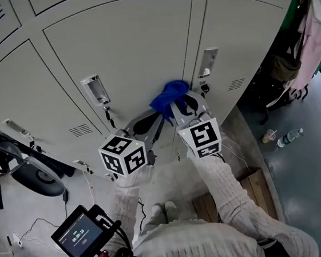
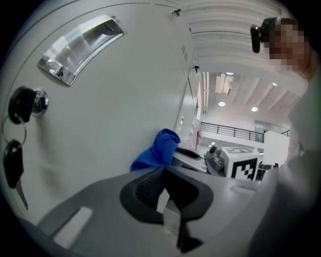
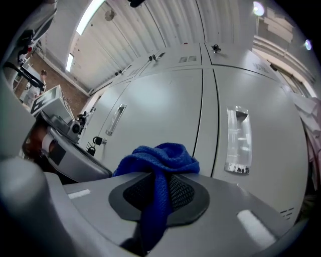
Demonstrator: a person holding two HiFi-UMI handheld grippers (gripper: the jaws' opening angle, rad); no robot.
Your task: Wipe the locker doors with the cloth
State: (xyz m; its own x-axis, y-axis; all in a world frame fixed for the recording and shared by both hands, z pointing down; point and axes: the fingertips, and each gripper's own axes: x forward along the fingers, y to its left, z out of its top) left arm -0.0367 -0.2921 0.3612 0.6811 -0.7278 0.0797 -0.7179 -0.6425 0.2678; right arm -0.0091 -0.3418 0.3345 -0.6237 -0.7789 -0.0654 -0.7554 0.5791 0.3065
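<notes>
The right gripper [image 3: 159, 193] had its jaws clamped on a blue cloth [image 3: 160, 160]. One strip ran down between the ribbed pads and the rest bunched over the tips against the middle locker door [image 3: 155, 110]. In the head view the cloth [image 1: 169, 97] sat low on that grey door, right by the seam with the neighbouring door and just beside that door's clear handle recess [image 1: 209, 60]. The left gripper [image 2: 163, 188] hung close on the other side of the cloth with its jaws drawn together and nothing between them, near the door but not visibly touching it. A lock [image 2: 27, 104] with a key [image 2: 14, 165] dangling from it showed under the middle door's handle recess [image 2: 80, 47]. White knit sleeves [image 1: 228, 189] led back from both grippers.
</notes>
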